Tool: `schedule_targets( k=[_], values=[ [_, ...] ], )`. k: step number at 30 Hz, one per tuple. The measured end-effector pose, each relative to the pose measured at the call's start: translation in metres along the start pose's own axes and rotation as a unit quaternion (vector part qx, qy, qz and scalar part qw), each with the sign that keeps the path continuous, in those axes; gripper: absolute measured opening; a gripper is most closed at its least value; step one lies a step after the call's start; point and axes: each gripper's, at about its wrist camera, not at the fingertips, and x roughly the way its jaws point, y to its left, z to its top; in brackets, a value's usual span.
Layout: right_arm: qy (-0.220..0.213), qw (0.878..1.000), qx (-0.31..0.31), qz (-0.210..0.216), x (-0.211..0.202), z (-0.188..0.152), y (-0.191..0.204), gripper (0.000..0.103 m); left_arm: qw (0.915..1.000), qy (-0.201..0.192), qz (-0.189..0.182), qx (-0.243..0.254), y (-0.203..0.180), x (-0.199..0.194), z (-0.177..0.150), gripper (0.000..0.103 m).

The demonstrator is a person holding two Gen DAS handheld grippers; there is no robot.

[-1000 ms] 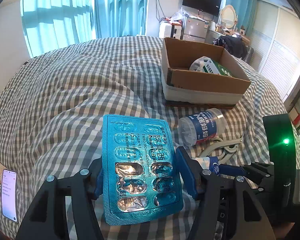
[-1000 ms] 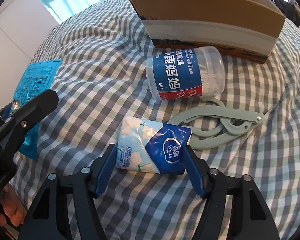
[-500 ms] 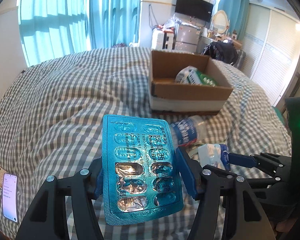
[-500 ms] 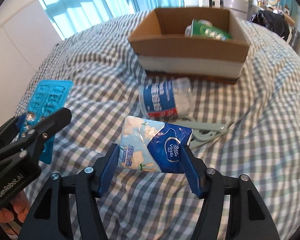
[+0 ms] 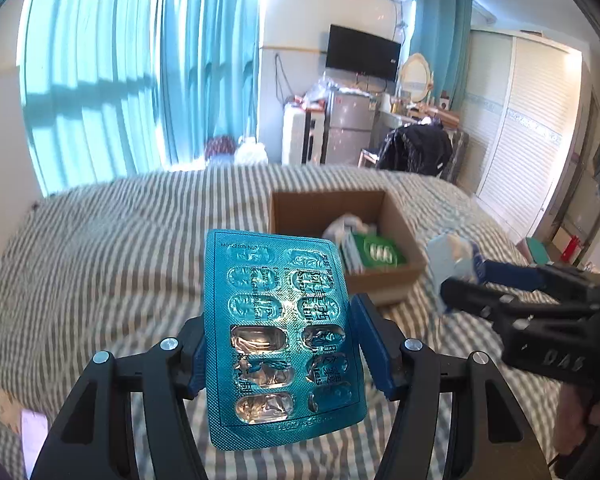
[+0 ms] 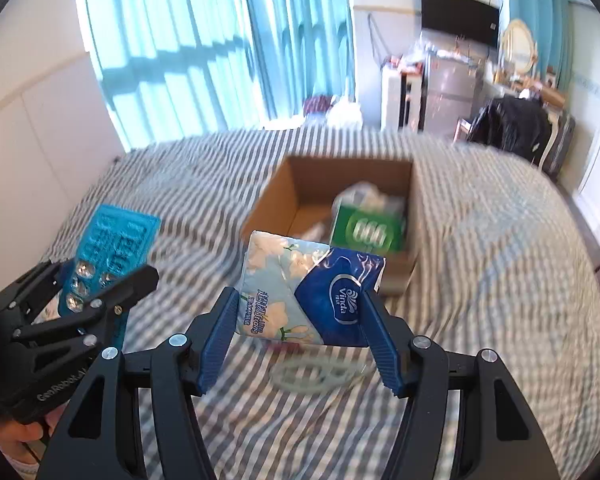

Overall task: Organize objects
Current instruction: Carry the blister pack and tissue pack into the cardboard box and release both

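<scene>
the cardboard box (image 6: pixel 352 184) sat on the checked bed (image 6: pixel 500 280), ahead of both sets of jaws and lower than them, open side up, with a green packet (image 6: pixel 366 230) already lying in it. my right gripper (image 6: pixel 300 320) had its jaws closed on a tissue pack (image 6: pixel 312 292), gripped across its width with the long side running left to right, and the box lay almost straight ahead beyond it. my left gripper (image 5: pixel 278 344) had its jaws closed on the two long edges of a blue blister pack (image 5: pixel 278 332), its long axis pointing forward and up; from that side the box (image 5: pixel 400 220) lay ahead and to the right. i judged the right hand the nearer and better lined up of the two, so the tissue pack looked like the first to go in, with the left needing to swing rightward. a pale plastic clip (image 6: pixel 316 374) lay on the bed below the tissue pack.
</scene>
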Motion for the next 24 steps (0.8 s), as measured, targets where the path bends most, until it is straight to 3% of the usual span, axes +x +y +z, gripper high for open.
schedule_targets(
  k=[5,10,17,24],
  values=[
    [-0.035,0.999,0.003,-0.007,-0.011,0.05,-0.014,0.062,0.9998,-0.016,-0.008,0.001,-0.004,0.02,0.038,0.064],
    [-0.043,0.999,0.003,-0.014,0.009,0.085,-0.026,0.062,0.9997,-0.015,-0.018,0.001,-0.011,0.063,0.063,0.064],
    [-0.021,0.999,0.019,-0.018,0.081,0.12,-0.052,0.062,0.9992,0.012,-0.036,0.013,-0.025,0.139,0.077,0.064],
    [0.01,0.999,0.03,-0.012,0.159,0.132,-0.066,0.062,0.9981,0.045,-0.041,0.013,-0.028,0.205,0.068,0.064]
  ],
)
